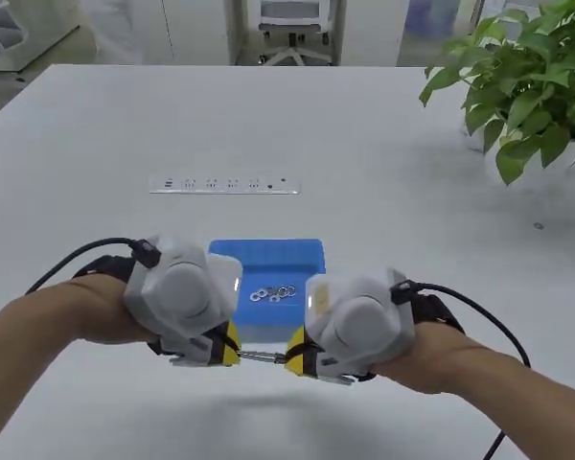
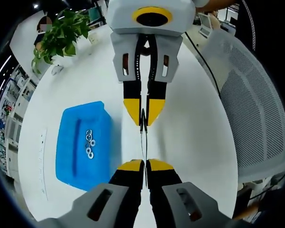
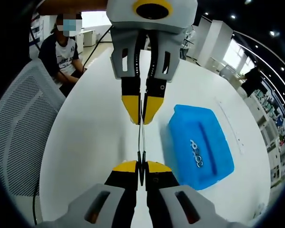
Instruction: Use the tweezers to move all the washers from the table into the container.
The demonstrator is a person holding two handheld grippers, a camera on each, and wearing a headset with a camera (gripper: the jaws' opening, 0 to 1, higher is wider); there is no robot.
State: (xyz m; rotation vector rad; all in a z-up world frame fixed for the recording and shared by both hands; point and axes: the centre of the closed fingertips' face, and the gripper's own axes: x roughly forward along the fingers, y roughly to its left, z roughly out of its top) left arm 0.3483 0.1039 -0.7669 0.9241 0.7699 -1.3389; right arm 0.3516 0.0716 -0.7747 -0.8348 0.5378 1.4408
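No text is showing clearly enough to be read. The white strip (image 1: 224, 185) lying on the worktop (image 1: 383, 192) is carrying small dark marks too tiny to make out, and the print on a seated person's shirt (image 3: 61, 58) is blurring beyond reading.

The left gripper (image 1: 230, 345) and right gripper (image 1: 295, 355) are hiding the tweezers' (image 1: 262, 356) ends. They are also covering the container's (image 1: 268, 257) near edge.

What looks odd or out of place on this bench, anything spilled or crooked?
Nothing is spilled: the washers lie together inside the blue container. One oddity: the left gripper and right gripper face each other, both shut on the same tweezers, one at each end, near the container.
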